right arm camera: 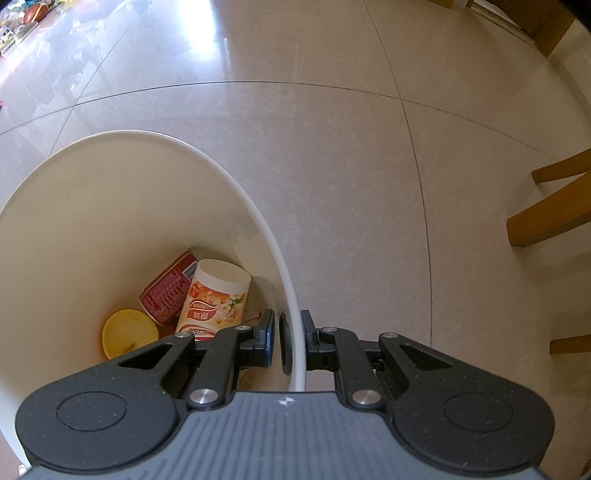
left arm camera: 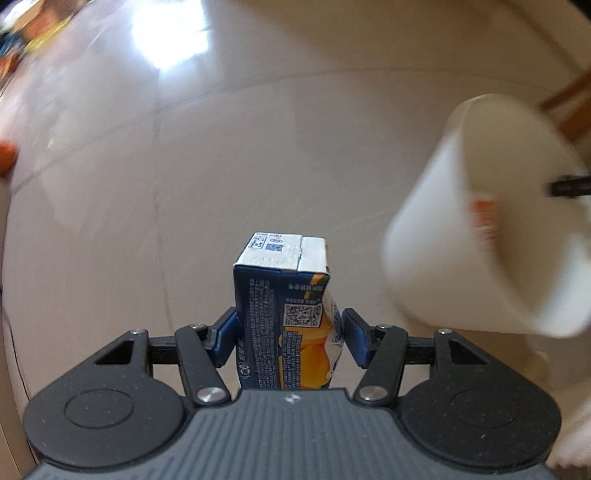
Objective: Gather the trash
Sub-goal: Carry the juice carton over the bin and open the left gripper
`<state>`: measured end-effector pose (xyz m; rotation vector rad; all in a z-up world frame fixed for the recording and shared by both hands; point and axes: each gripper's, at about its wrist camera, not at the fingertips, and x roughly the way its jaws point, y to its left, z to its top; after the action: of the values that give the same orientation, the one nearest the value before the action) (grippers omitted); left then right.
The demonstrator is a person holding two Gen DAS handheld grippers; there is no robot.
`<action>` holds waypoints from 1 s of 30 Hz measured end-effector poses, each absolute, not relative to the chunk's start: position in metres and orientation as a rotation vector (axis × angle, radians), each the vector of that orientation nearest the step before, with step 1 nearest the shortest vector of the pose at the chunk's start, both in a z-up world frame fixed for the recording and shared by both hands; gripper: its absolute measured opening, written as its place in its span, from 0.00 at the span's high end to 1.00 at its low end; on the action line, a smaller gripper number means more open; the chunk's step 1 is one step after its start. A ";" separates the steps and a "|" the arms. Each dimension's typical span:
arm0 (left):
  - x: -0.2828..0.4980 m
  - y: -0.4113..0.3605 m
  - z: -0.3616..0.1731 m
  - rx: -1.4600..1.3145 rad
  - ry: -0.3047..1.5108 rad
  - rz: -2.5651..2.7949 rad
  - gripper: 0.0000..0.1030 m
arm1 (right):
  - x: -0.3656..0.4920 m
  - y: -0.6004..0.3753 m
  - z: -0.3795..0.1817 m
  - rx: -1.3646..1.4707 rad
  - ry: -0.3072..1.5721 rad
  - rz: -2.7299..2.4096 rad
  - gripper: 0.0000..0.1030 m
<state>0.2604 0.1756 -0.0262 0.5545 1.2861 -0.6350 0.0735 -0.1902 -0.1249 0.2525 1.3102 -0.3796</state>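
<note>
My left gripper [left arm camera: 290,338] is shut on a blue and orange drink carton [left arm camera: 286,310], held upright above the tiled floor. To its right, the white trash bin [left arm camera: 480,229] hangs tilted and blurred, its mouth facing right. In the right wrist view my right gripper [right arm camera: 287,341] is shut on the rim of that white bin [right arm camera: 258,206], one finger inside and one outside. Inside the bin lie a red can [right arm camera: 168,286], a white-lidded cup [right arm camera: 216,299] and a yellow fruit half [right arm camera: 129,332].
Glossy beige floor tiles [right arm camera: 351,147] fill both views. Wooden chair legs [right arm camera: 550,218] stand at the right. Colourful clutter [right arm camera: 29,14] lies far off at the upper left. An orange object [left arm camera: 5,157] shows at the left edge.
</note>
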 end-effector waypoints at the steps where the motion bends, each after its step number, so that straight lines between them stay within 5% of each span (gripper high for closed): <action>1: 0.256 0.168 -0.015 0.561 1.273 -0.666 0.43 | 0.073 -0.190 -0.125 0.253 1.310 -0.379 0.84; 10: 0.229 0.087 0.061 0.544 1.164 -0.913 0.43 | 0.073 -0.193 -0.124 0.262 1.309 -0.376 0.84; 17: 0.211 0.034 0.052 0.556 1.137 -1.002 0.42 | 0.073 -0.194 -0.123 0.270 1.310 -0.370 0.84; 21: 0.205 0.026 0.048 0.520 1.134 -0.978 0.17 | 0.073 -0.195 -0.123 0.274 1.310 -0.368 0.84; 30: 0.210 0.036 0.057 0.498 1.131 -0.945 0.13 | 0.073 -0.194 -0.123 0.267 1.311 -0.369 0.84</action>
<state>0.2104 0.0360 0.0566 0.4985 1.1308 -0.9447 0.0728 -0.1943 -0.1226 0.2667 1.3115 -0.3686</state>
